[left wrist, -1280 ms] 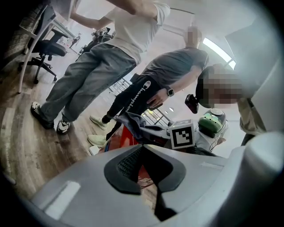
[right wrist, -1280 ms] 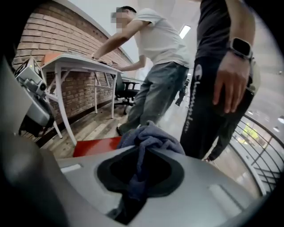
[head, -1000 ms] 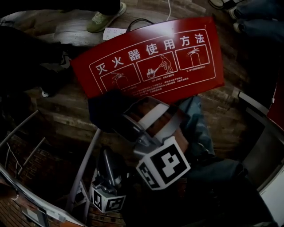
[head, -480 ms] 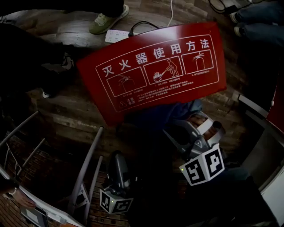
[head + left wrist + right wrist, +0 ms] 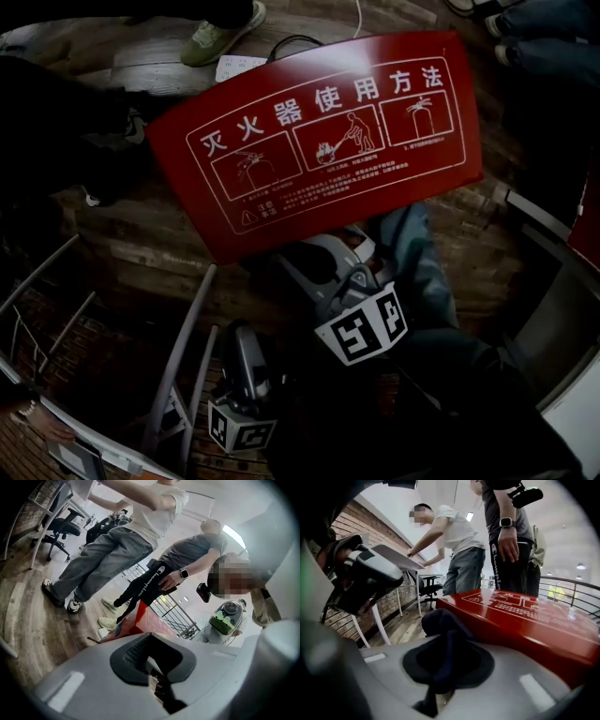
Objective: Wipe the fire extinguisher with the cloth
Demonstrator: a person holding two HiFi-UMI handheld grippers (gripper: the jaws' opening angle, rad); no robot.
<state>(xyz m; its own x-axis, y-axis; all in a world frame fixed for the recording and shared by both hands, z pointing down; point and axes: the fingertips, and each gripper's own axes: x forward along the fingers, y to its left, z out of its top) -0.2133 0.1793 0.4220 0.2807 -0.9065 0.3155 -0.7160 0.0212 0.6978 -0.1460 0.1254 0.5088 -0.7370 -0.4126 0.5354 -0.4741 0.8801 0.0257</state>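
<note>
Dark cloth (image 5: 440, 623) pinched in the right tongs (image 5: 314, 262), red fire extinguisher box (image 5: 319, 141) just beyond them; left tongs (image 5: 239, 337) closed, empty

Glossy red box (image 5: 319, 141), white heading on top face: 灭火器使用方法
Same face, under heading: three framed white pictograms and a warning triangle are printed; the small print cannot be read
Black trousers (image 5: 140, 590), white lettering along leg: Champion

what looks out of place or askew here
The red extinguisher box sits askew to the floor planks, with a cable and a shoe right behind it. No extinguisher itself is in view. Nothing looks spilled or damaged.
</note>
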